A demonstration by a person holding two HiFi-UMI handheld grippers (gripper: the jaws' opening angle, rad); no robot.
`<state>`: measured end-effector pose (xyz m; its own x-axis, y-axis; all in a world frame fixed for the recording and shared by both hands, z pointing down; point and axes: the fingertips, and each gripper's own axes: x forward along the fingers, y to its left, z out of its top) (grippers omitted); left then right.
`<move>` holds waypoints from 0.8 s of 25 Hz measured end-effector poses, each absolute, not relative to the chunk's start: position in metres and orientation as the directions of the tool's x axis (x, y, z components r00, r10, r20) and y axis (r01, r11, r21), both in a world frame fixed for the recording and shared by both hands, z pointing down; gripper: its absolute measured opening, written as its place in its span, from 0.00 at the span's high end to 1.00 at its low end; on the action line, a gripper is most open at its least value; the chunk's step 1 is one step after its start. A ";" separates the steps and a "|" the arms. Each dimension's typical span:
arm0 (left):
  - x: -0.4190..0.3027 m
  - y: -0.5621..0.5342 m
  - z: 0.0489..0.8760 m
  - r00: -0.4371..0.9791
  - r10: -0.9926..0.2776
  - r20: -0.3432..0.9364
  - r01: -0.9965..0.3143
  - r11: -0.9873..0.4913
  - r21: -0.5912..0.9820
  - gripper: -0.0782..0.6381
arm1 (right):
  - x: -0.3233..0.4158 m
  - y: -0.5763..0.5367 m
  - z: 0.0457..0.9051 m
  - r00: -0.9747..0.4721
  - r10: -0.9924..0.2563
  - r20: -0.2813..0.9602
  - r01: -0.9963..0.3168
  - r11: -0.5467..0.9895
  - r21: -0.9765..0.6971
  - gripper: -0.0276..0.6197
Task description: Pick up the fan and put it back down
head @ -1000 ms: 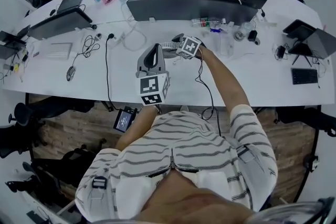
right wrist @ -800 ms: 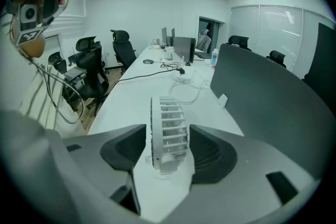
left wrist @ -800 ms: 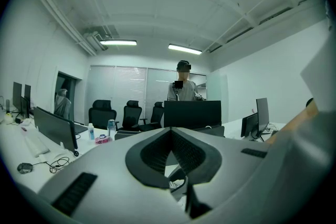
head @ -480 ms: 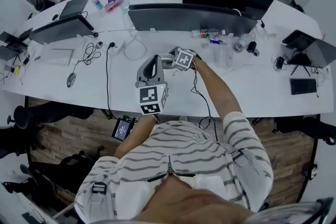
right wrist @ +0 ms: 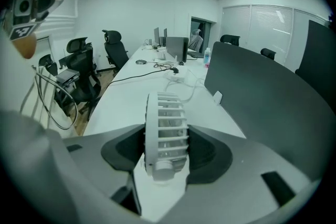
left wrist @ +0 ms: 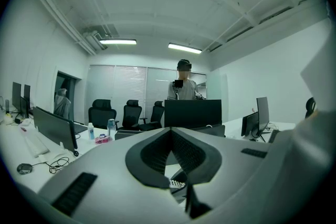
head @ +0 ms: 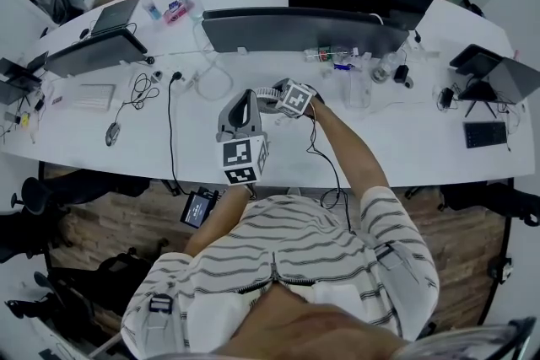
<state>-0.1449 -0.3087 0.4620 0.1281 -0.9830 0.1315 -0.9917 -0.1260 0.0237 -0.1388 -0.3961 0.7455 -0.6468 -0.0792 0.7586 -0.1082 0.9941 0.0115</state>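
The left gripper [head: 245, 101] is hovering over the white desk [head: 422, 139], at about eleven o'clock of the person's chest, and is taking no part. In the left gripper view its jaws are meeting at the tips with nothing between them.

Just beside it, at roughly one o'clock from it, the small white fan [head: 268, 94] is sitting in the grip of the right gripper [right wrist: 166, 136]. The padded jaws are pressing on the two flat faces of the ribbed cage, so the fan is standing edge-on between them. The dark monitor [head: 304, 29] is standing well behind, at twelve o'clock.

So the grasp looks made, and the pick-up is either starting or under way. In the right gripper view the fan's round foot seems to be hanging just off the desktop, but I cannot tell for certain whether it is clear of the surface. Setting it back down on the desk and opening the jaws is what appears to be remaining.
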 end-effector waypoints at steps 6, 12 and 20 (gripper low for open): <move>-0.143 -0.307 0.461 0.142 -0.982 0.128 -0.990 -0.140 0.027 0.88 | -0.134 -0.396 0.723 -0.663 -0.119 0.739 -0.164 0.986 0.011 0.59; -0.142 -0.304 0.459 0.156 -0.981 0.120 -0.988 -0.153 0.028 0.88 | -0.129 -0.393 0.706 -0.671 -0.154 0.726 -0.226 0.974 -0.002 0.59; -0.140 -0.298 0.458 0.165 -0.979 0.116 -0.986 -0.163 0.030 0.88 | -0.123 -0.386 0.682 -0.688 -0.200 0.698 -0.273 0.962 0.007 0.59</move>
